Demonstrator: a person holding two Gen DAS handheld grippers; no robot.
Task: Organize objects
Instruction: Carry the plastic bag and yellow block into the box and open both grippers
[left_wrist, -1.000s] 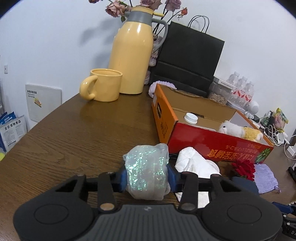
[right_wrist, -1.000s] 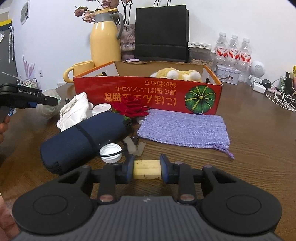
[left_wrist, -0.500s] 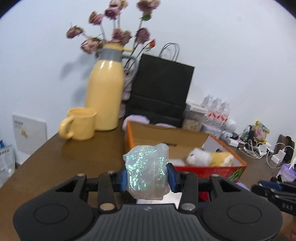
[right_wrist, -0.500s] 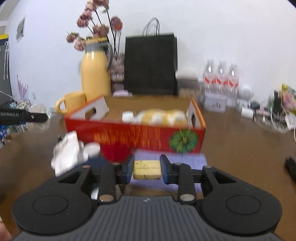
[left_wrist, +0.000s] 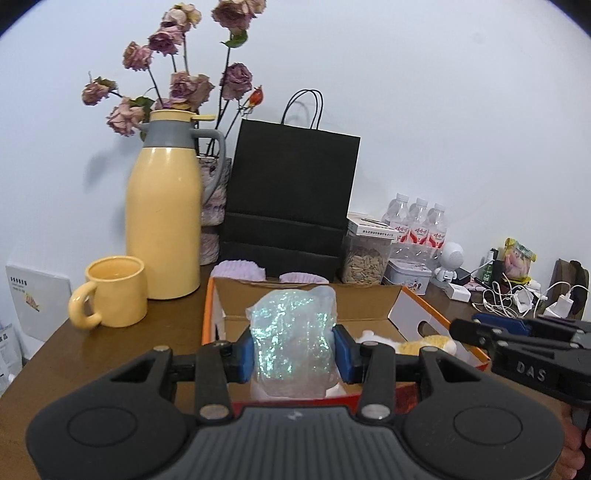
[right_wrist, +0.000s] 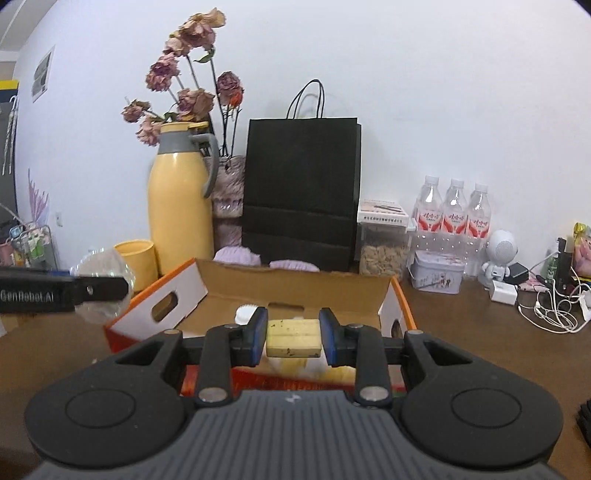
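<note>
Left gripper (left_wrist: 293, 349) pinched soft, crinkly pouch (left_wrist: 291, 332) mid-body; right gripper (right_wrist: 293, 338) clamped stiff, light block (right_wrist: 293, 338) over near box (right_wrist: 384, 291).

the box (right_wrist: 295, 291) sits on the desk (right_wrist: 461, 332), and a soft toy (left_wrist: 424, 345) lies in it. behind the box stands a paper bag (right_wrist: 301, 192). left of the bag is a jug (right_wrist: 181, 199), with a mug (left_wrist: 114, 291) in front of it. right of the bag stand a jar (right_wrist: 382, 251), a tin (right_wrist: 437, 275) and three bottles (right_wrist: 456, 218). cables (right_wrist: 554, 306) lie far right.
</note>
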